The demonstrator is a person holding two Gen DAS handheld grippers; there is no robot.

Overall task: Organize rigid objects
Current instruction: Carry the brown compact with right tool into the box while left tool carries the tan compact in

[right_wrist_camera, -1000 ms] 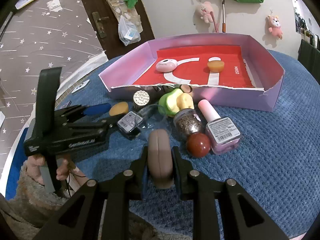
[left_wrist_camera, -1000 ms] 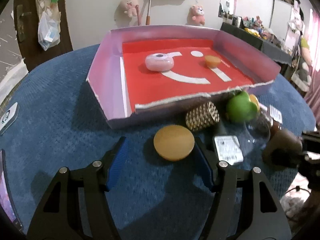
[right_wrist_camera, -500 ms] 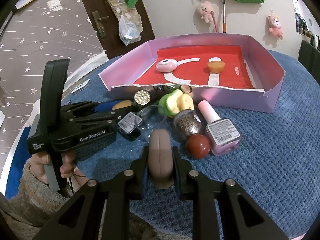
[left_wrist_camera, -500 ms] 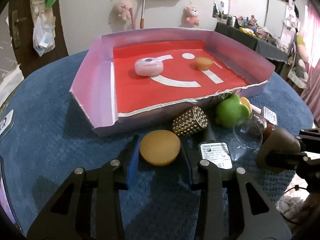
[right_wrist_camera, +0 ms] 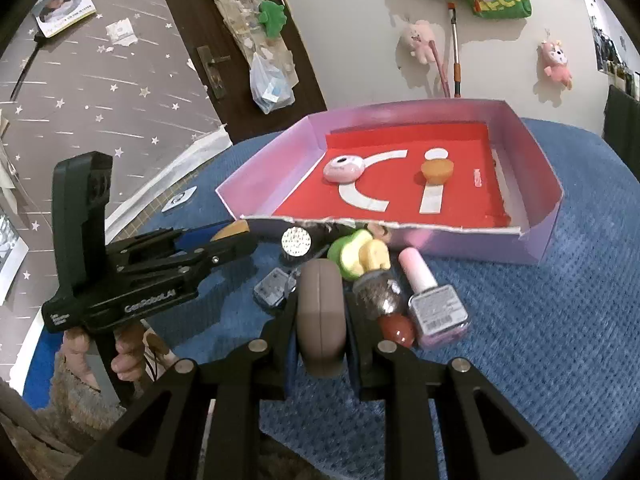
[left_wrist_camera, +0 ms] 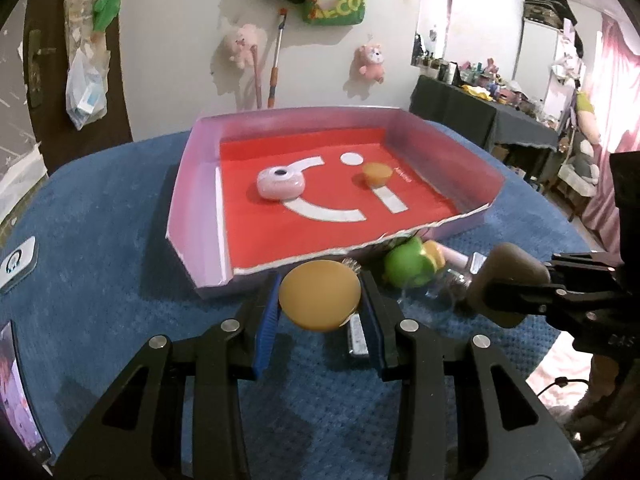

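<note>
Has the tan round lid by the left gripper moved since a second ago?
Yes. The tan round lid, clamped in the left gripper, is up off the blue cloth, now overlapping the box's torn front edge.

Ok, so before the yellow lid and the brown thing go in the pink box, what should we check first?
1. Left gripper shut on the yellow lid, pinched between both fingers: ok.
2. Lid lifted off the blue cloth: ok.
3. Right gripper shut on the brown case: ok.
4. Free room on the red floor of the box, beside the pink disc and the small orange cup: ok.
5. Lid high enough to pass the box's torn front wall: cannot tell.
6. Case clear of the bottles beside it: cannot tell.
</note>
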